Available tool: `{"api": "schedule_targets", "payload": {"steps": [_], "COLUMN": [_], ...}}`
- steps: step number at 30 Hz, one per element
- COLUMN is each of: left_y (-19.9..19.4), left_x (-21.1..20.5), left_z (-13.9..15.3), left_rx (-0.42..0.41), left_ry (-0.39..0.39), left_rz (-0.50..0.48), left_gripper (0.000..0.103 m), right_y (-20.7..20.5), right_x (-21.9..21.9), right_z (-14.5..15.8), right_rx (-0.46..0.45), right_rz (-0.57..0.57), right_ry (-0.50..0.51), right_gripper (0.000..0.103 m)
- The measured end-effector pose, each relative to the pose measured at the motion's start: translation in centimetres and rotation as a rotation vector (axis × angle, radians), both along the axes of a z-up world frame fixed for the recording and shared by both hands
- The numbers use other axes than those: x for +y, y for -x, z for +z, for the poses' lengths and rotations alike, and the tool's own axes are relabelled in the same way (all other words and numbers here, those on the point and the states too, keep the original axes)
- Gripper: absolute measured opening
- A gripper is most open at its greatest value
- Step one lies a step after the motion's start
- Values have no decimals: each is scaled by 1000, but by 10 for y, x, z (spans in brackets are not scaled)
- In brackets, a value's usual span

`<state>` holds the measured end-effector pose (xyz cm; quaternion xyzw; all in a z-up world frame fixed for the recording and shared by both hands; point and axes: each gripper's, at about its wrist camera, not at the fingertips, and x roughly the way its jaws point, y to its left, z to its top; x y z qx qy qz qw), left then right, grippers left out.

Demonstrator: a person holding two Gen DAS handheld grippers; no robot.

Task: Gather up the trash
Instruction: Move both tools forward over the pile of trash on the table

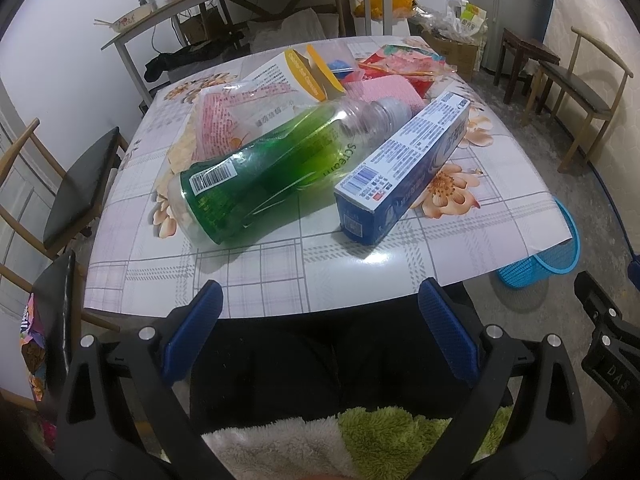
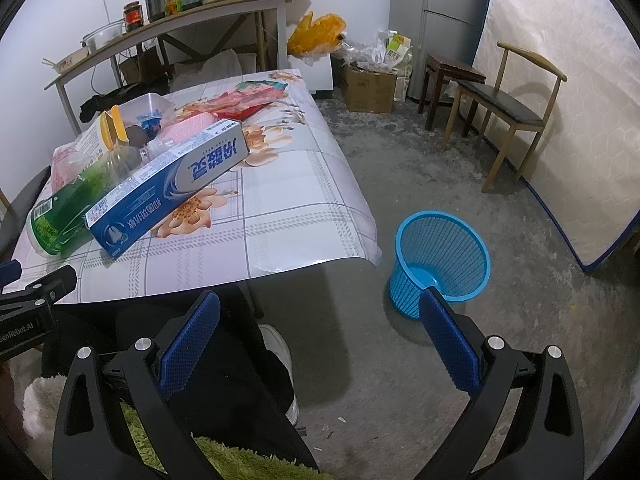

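Left wrist view shows both grippers, left gripper (image 1: 320,316) and right gripper (image 2: 320,320), jaws spread and empty, short of the green bottle (image 1: 256,176) on the counter (image 1: 360,264), likely ahead of a first pick for the blue basket (image 2: 442,256) beside the counter.

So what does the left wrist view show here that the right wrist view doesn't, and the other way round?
Only the left wrist view shows the chair on the table's left and the green bottle full length, with its cap. Only the right wrist view shows the whole blue basket on the floor, visibly empty, and a white shoe. Both show the blue toothpaste box beside the bottle, the yellow-trimmed carton, the floral table, and open, empty grippers: left, right.
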<state>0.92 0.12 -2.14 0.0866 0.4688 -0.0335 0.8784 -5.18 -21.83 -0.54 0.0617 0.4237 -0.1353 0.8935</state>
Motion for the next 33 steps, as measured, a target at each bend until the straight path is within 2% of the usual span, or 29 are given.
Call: {"api": "schedule_targets", "payload": {"steps": [12, 19, 27, 30, 33], "left_y": [-6, -15, -23, -25, -28], "left_x": [9, 31, 50, 59, 74], "left_z": [-6, -9, -16, -12, -1], "left_rx": [20, 12, 11, -29, -107], "left_ry": [2, 14, 75, 119, 221], "left_rz": [27, 80, 76, 54, 12], "left_gripper": [94, 94, 94, 94, 94], "right_y": [-19, -56, -117, -130, -137], "right_x": [3, 15, 41, 47, 47], "right_z": [-7, 7, 16, 18, 15], "right_rx": [12, -32, -49, -52, -41], "right_rz": [26, 93, 161, 162, 148], "right_ry": [-100, -198, -298, -301, -293], "right_gripper": [97, 97, 97, 97, 97]}}
